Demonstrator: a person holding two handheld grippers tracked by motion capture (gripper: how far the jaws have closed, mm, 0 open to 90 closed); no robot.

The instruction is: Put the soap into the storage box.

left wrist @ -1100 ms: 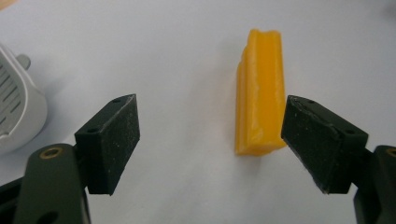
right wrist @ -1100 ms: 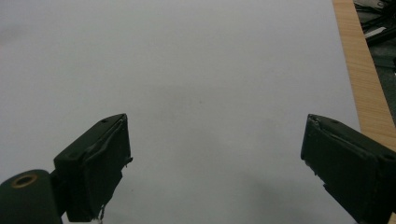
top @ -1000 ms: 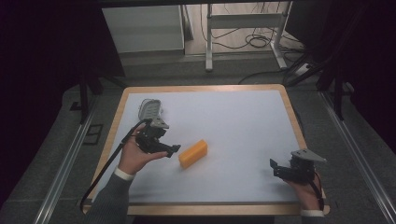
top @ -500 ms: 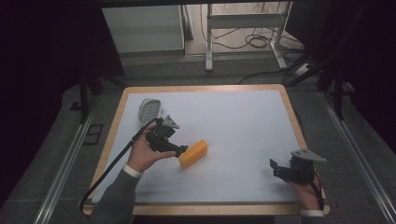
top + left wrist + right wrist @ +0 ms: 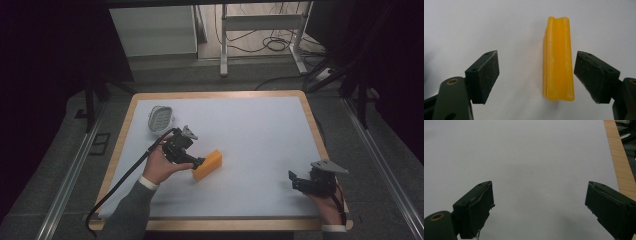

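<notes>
Your table [image 5: 260, 100] is a wooden board with a pale border of wood, and a white sheet [image 5: 250, 135] covers almost all of its top. Near the far left corner of the sheet lies a small oval dish [image 5: 160, 118] of light colour, well apart from the rest. Your left gripper [image 5: 199, 162] sits left of the middle of the sheet, with its cable [image 5: 120, 182] trailing back over the near edge. In the left gripper view its jaws stand wide apart and hold nothing; the yellow block [image 5: 558, 58] lies on the sheet between them, close to the one pad [image 5: 594, 75] but not touching it, with a clear gap to the other. Your right gripper [image 5: 295, 181] rests near the right front corner of the sheet, and its jaws also stand wide apart with only bare sheet between them.
</notes>
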